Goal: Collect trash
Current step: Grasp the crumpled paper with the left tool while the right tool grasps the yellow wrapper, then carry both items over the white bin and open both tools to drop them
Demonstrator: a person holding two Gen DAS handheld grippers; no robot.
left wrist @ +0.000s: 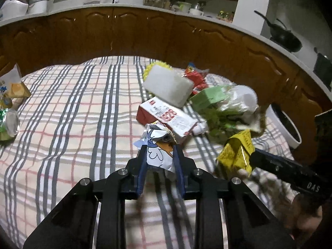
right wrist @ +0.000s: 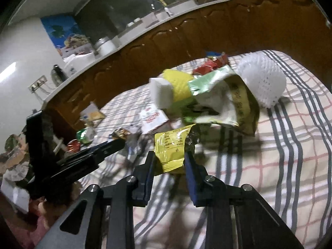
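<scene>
Black linkage arms of the left gripper (left wrist: 158, 151) filled the near edge of its view, and its blue fingers (left wrist: 143, 166) pinched a crumpled white wrapper (left wrist: 158, 145) with a blue and orange cartoon print, held just above the checked cloth (left wrist: 72, 114). Right gripper (right wrist: 169, 159) likewise clamped a crumpled yellow packet (right wrist: 170, 149) between its pads, lifted off the cloth; the same packet showed at the right of the left view (left wrist: 236, 155), on the tip of a black gripper body. Just beyond the white wrapper lay a red and white toothpaste box (left wrist: 166, 116) with the tube's cap poking out of its near end. A white foam block (left wrist: 168, 86) rested on the box's far end, over something yellow. Right of those sat a green carton (left wrist: 209, 97), a crumpled green and white bag (left wrist: 228, 114) and a red snack wrapper (left wrist: 195, 76) farther back. From the right view, a white foam fruit net (right wrist: 263, 83) sat on the cloth to the far right of the pile. More wrappers and a small yellow pack (left wrist: 18, 89) lay at the far left edge of the cloth. A white bin (left wrist: 284, 124) with a dark inside stood off the cloth's right side. Brown cabinet doors (left wrist: 124, 31) ran behind, under a pale counter with a black pan (left wrist: 284, 37) at far right.
</scene>
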